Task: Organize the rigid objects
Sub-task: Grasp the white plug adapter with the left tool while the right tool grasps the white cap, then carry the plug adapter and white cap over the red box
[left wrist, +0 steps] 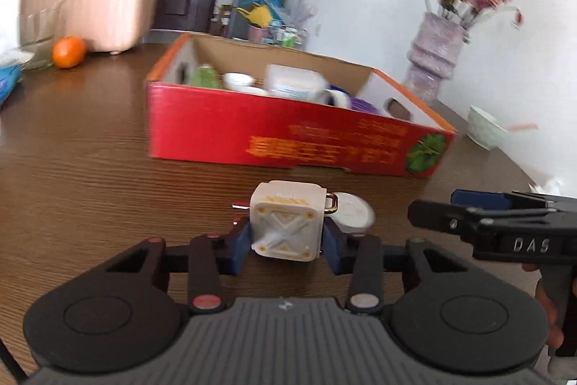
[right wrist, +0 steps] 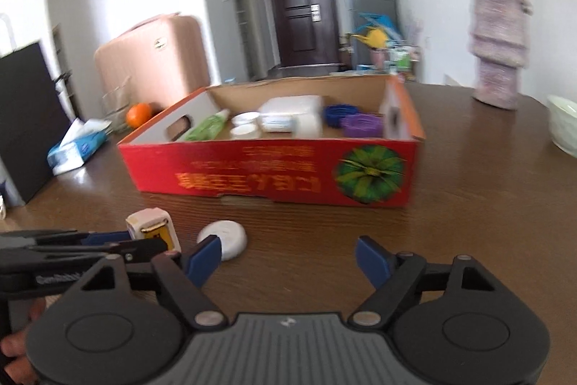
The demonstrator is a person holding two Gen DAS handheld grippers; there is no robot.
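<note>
The cream cube-shaped case (left wrist: 285, 222) sits on the brown table (left wrist: 90, 175), pinched between the blue fingers (left wrist: 241, 242) of the left gripper (left wrist: 286, 240). Just beyond those fingers, touching the case's far right side, lies a white round lid (left wrist: 355, 210). The right gripper (right wrist: 288, 258) hovers with fingers spread and nothing between them, the lid by its left finger. Farther ahead stands the red cardboard box (left wrist: 288, 139).

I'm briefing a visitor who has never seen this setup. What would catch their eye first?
The red cardboard box mid-table, already holding small containers. Nearer, the left gripper is shut on a cream cube-shaped case, with a white round tin beside it. The right gripper hovers open nearby.
</note>
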